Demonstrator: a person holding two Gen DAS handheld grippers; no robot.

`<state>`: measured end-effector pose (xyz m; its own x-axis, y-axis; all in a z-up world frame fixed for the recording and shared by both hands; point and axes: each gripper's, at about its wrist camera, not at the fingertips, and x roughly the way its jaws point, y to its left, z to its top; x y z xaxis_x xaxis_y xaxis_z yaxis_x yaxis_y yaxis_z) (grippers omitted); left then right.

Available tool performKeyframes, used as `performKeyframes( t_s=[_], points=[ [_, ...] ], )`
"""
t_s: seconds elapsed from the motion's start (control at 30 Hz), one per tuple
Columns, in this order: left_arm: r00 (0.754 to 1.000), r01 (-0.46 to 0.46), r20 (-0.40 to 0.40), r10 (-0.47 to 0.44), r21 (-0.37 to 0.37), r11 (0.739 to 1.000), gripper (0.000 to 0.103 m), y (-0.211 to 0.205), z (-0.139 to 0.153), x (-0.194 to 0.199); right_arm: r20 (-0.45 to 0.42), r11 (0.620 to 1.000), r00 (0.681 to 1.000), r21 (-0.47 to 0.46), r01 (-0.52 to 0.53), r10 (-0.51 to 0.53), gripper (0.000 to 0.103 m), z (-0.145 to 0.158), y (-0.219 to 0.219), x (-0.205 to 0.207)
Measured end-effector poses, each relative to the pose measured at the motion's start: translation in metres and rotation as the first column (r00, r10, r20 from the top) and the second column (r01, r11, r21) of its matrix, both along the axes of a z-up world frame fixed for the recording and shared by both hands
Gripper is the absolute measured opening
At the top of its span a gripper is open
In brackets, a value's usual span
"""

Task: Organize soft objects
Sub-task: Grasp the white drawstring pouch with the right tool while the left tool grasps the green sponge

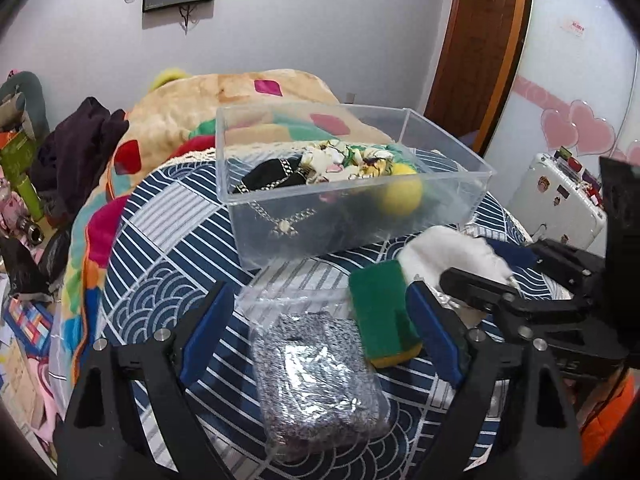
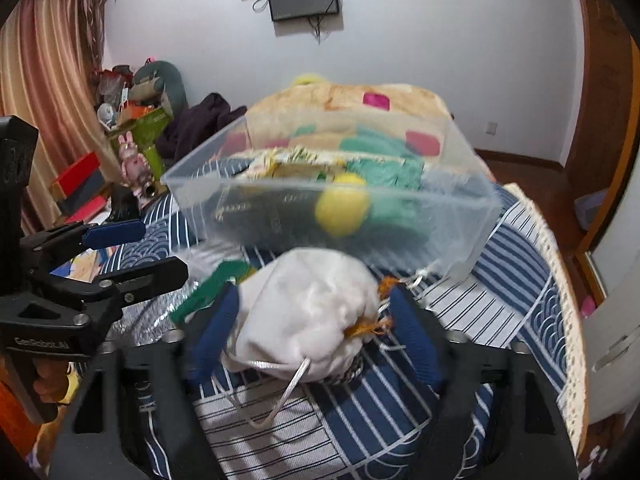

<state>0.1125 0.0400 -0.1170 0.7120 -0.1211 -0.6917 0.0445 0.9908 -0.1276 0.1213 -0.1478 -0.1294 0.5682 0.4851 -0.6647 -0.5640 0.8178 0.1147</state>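
A clear plastic box (image 1: 448, 168) stands on the blue patterned cloth and holds a yellow ball (image 1: 402, 196), a black chained item (image 1: 272, 178) and patterned fabric pieces (image 1: 348, 162). My left gripper (image 1: 320, 320) is open around a silver scrubber in a clear bag (image 1: 316, 376); a green and yellow sponge (image 1: 384, 312) lies by its right finger. My right gripper (image 2: 314, 320) is open around a white drawstring pouch (image 2: 308, 312), its pads beside it. The box also shows in the right wrist view (image 2: 400, 236), just beyond the pouch.
The cloth (image 1: 168, 248) covers a round surface with a lace edge (image 2: 568, 320) at the right. A colourful blanket (image 1: 240, 92) lies behind the box. Clutter (image 1: 24, 200) stands at the left, a white suitcase (image 1: 560, 200) at the right.
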Motion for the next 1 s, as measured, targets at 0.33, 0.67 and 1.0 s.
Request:
performKeyframes(
  t_s=[0.33, 0.67, 1.0],
  points=[
    [0.999, 0.046, -0.010, -0.046, -0.025, 0.999, 0.083, -0.027, -0.009, 0.009, 0.042, 0.997, 0.997, 0.043, 0.068, -0.070, 0.019, 0.005, -0.023, -0.010],
    [0.993, 0.108, -0.045, -0.107, 0.013, 0.994, 0.055, -0.052, -0.027, 0.012, 0.098, 0.982, 0.984, 0.128, 0.137, -0.150, 0.019, 0.025, -0.051, -0.015],
    [0.996, 0.091, -0.008, -0.091, -0.015, 0.996, 0.035, -0.043, -0.017, 0.001, 0.109, 0.983, 0.984, 0.132, 0.127, -0.142, 0.019, 0.028, -0.049, -0.018]
  ],
)
